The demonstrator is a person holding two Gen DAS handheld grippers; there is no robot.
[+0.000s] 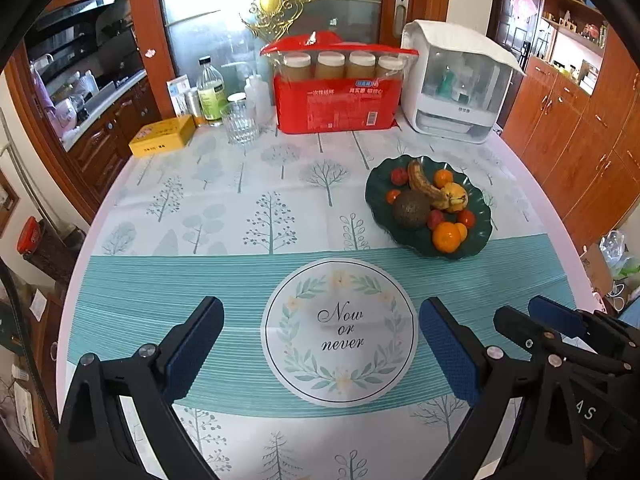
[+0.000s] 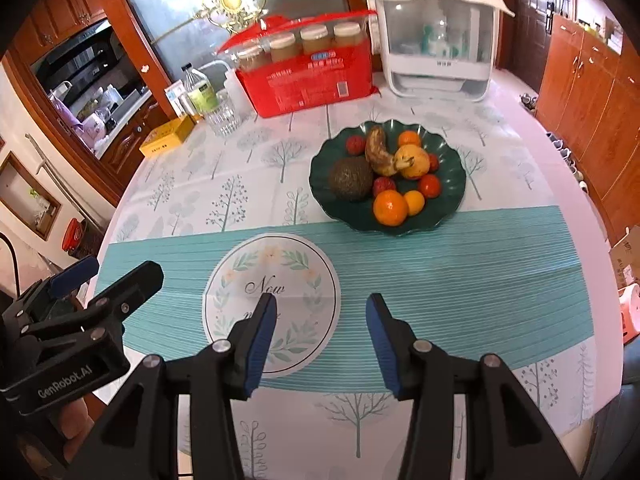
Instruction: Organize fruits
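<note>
Left gripper point(image 1: 320, 344), right gripper point(image 2: 322, 340) gaping, empty (2 far fingers half-hidden); plate point(image 2: 452, 196) heaped.

Bright, even daylight in both views, colours vivid. Soft glare on the tablecloth point(image 1: 240, 208) near its right edge and on the glass door point(image 1: 224, 12) behind. Shadows faint, short under the plate point(image 2: 452, 208). Strong fisheye bending w/ dark corners; centre sharp, edges slightly soft.

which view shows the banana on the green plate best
The right wrist view: the banana sits nearer the frame's centre and larger, its brown curve clear between the avocado and a yellow fruit. The left wrist view shows it smaller, off to the right.
</note>
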